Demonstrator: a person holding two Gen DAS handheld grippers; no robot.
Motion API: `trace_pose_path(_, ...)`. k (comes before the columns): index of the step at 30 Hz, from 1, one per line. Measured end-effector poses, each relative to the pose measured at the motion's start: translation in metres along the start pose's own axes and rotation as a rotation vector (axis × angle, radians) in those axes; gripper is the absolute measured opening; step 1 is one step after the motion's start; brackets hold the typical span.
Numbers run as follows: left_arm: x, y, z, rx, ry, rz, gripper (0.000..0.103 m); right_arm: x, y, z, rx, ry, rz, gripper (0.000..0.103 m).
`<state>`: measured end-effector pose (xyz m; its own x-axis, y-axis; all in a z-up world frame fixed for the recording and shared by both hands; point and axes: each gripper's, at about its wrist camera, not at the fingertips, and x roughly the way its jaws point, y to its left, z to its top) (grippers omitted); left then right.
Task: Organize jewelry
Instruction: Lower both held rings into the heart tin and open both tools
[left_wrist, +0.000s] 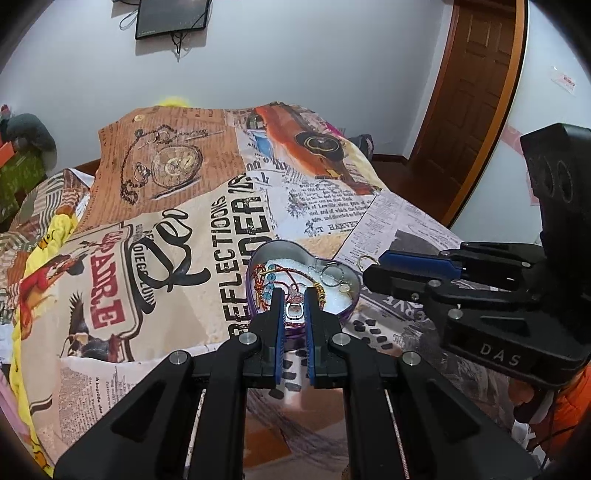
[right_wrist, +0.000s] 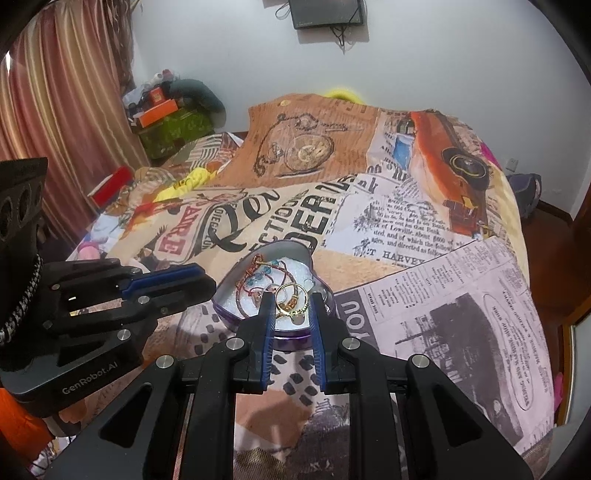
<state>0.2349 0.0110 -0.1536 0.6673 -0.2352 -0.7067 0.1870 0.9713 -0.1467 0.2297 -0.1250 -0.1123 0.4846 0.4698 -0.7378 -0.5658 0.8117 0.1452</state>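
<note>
A purple heart-shaped tin (left_wrist: 258, 258) with a white lining sits on a newspaper-print cloth (left_wrist: 207, 236). It holds red cord bracelets with blue beads (left_wrist: 267, 282), a gold chain and rings. It also shows in the right wrist view (right_wrist: 229, 317). My left gripper (left_wrist: 294, 295) is open, its fingers astride a small framed pendant (left_wrist: 294, 312) at the tin's near edge. My right gripper (right_wrist: 291, 301) is open over the tin's right side, with a gold ring (right_wrist: 291, 293) between its fingertips; whether it touches a finger is unclear. From the left wrist view the right gripper (left_wrist: 373, 267) shows with that ring at its tip.
The cloth drapes over a raised surface and falls away at the sides. A wooden door (left_wrist: 469, 99) stands right, curtains (right_wrist: 62, 110) and cluttered boxes (right_wrist: 166, 122) left. A dark screen (left_wrist: 171, 16) hangs on the white wall.
</note>
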Motion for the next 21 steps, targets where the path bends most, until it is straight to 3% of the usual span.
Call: trace_pose_path(21,0.026,0.004,0.002,-0.008,0.041,-0.024,0.008,0.033,-0.005,-0.002,-0.011,0.057,0.018,0.017)
